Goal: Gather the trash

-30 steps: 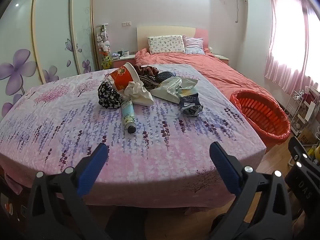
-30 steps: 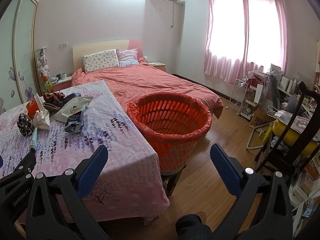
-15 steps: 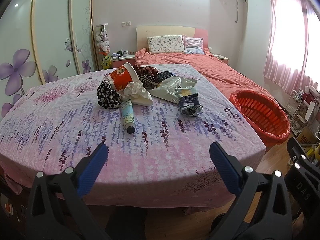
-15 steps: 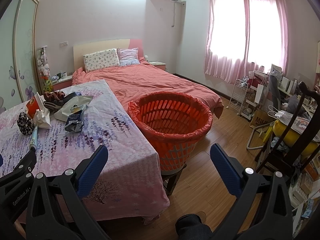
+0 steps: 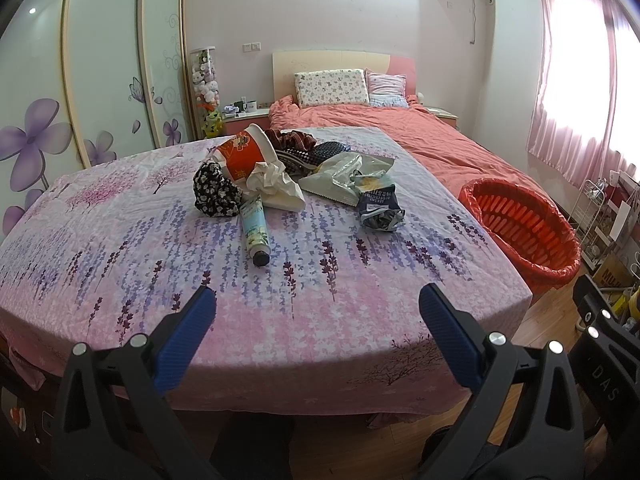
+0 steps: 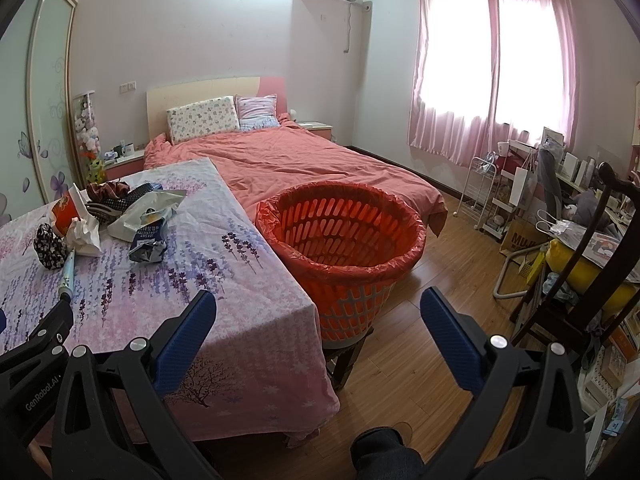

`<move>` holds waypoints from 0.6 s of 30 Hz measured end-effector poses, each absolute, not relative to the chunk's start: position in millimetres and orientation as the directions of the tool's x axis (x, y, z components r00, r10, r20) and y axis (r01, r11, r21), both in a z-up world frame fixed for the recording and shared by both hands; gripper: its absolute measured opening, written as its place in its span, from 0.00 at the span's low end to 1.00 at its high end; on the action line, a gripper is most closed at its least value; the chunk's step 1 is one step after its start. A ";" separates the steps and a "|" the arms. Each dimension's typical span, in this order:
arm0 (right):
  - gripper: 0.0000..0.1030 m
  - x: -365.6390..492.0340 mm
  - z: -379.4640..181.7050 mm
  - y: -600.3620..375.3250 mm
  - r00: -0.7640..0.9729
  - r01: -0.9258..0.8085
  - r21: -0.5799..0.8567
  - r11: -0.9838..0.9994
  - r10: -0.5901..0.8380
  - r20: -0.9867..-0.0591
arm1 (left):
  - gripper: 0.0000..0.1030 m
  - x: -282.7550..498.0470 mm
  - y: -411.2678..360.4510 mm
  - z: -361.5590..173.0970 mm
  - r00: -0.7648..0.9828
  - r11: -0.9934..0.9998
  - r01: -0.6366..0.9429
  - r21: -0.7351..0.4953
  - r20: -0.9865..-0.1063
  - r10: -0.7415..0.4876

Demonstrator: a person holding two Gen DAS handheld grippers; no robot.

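Left tool [image 5: 316, 308]: hanging wide open, empty.
Right tool [image 6: 318, 310]: gaping, empty.
Tube [image 5: 256, 232]: lying on bench [image 5: 120, 240], twelve o'clock of left tool, cap pointing toward it.
Basket [image 6: 344, 232]: standing at twelve o'clock of right tool.

Tablecloth [image 5: 320, 280] pink-lilac, lavender sprigs; basket [image 6: 348, 280] orange-red; cup [image 5: 244, 156] red-white; pouch [image 5: 214, 194] black, white florals.

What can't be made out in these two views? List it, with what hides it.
- Basket floor: both views, its own near wall hides it, so contents unknown.
- Cup mouth: left view, faces away.
- Dark items behind the foil bag: both views, overlapped, unidentifiable.
- Tube and wrapper print: too small.
- Left gripper in the right view: cut off by the left edge.
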State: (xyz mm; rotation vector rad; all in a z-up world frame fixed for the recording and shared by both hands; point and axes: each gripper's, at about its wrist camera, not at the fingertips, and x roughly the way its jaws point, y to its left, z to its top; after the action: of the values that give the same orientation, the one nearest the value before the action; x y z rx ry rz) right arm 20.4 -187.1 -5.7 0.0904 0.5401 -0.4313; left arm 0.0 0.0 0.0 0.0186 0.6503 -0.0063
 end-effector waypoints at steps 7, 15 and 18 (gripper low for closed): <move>0.98 20.9 -6.4 -186.9 0.770 0.421 -0.029 0.907 -0.373 -0.517 | 0.96 0.0 0.0 0.0 0.796 1.000 0.011 0.015 -0.606 0.000; 0.98 21.4 -7.1 -186.8 0.770 0.420 -0.028 0.907 -0.373 -0.518 | 0.96 0.1 0.0 -0.1 0.795 1.000 0.011 0.015 -0.606 0.000; 0.98 21.4 -7.2 -186.8 0.769 0.420 -0.028 0.907 -0.373 -0.519 | 0.96 0.0 0.0 0.0 0.795 1.000 0.011 0.015 -0.606 0.001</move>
State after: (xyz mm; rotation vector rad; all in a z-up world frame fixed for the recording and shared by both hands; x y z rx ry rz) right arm 21.4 -186.8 -7.2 0.0913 0.5432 -0.4308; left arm 0.0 0.0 0.0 0.0182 0.6511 -0.0055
